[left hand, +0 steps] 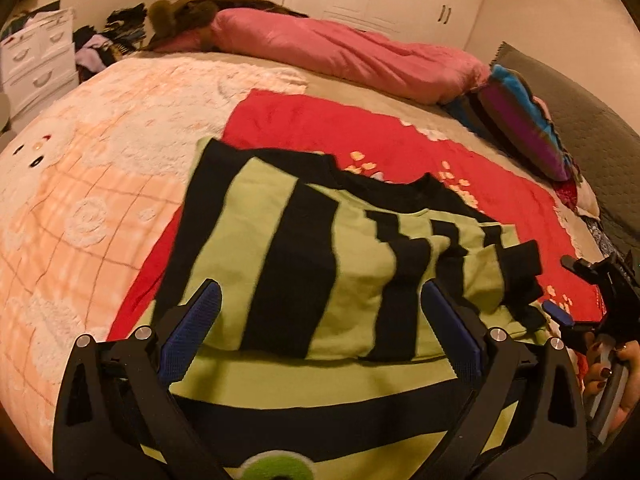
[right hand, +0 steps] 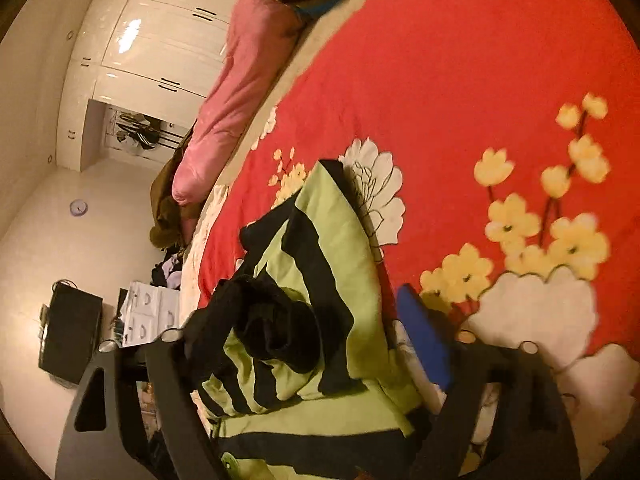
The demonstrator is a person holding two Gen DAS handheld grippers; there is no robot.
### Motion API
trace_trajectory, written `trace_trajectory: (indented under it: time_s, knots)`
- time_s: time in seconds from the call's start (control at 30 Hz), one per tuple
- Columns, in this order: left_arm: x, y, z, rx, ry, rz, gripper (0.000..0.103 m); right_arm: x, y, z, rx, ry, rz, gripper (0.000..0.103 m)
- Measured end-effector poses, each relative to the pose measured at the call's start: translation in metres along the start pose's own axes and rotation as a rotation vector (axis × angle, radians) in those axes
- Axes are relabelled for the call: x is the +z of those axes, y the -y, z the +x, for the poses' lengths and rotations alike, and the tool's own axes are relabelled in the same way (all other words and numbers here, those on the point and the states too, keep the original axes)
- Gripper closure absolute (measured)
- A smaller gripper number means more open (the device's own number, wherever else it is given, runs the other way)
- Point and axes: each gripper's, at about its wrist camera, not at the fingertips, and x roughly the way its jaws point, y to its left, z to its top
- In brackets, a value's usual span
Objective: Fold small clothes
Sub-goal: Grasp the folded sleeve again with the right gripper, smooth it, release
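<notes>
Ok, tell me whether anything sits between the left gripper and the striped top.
Nothing visible does. The left gripper stands open right over the green and black striped top, its blue pads apart with only the top's cloth beneath. The right gripper is off at the sleeve side, not in the way.

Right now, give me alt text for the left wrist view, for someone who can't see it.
A green-and-black striped shirt, partly folded, lies on a red floral blanket on a bed, framed by the left hand-held gripper, its blue-padded jaws standing open over it. At the right edge a hand holds the right hand-held gripper. A pink duvet lies behind.
</notes>
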Motion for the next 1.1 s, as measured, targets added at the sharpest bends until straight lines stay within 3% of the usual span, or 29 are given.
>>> trace_trajectory:
  time_s: [0.17, 0.27, 0.37, 0.4, 0.43, 0.47, 0.67, 0.9, 1.0, 1.1]
  knots:
    - [0.007, 0.019, 0.009, 0.001, -0.004, 0.023, 0.009, -0.006, -0.036, 0.013, -0.009, -0.077, -0.143, 0.017]
    - [0.012, 0.03, 0.015, 0.018, -0.016, 0.032, 0.009, -0.015, -0.065, 0.03, -0.09, -0.108, -0.272, 0.014]
    - [0.016, 0.038, 0.028, 0.049, -0.054, 0.038, 0.009, -0.018, -0.067, 0.051, -0.167, -0.123, -0.263, 0.015]
    - [0.018, 0.039, 0.036, 0.059, -0.081, 0.029, 0.009, -0.018, -0.065, 0.059, -0.167, -0.142, -0.256, 0.024]
    - [0.019, 0.04, 0.04, 0.054, -0.093, 0.024, 0.009, -0.019, -0.064, 0.068, -0.173, -0.176, -0.262, 0.072]
    - [0.019, 0.041, 0.045, 0.041, -0.1, 0.024, 0.009, -0.02, -0.062, 0.072, -0.177, -0.199, -0.261, 0.087]
    - [0.004, 0.049, 0.066, 0.049, -0.135, 0.125, 0.009, 0.01, -0.063, 0.034, -0.043, -0.123, -0.247, 0.087]
    - [-0.005, 0.054, 0.076, 0.019, -0.175, 0.16, 0.009, 0.015, -0.034, 0.053, -0.258, -0.15, -0.279, 0.083]
    - [-0.006, 0.056, 0.077, 0.021, -0.177, 0.176, 0.009, 0.011, -0.027, 0.049, -0.278, -0.126, -0.282, 0.069]
    - [-0.006, 0.053, 0.074, 0.011, -0.178, 0.178, 0.009, 0.009, -0.032, 0.032, -0.293, -0.067, -0.313, 0.046]
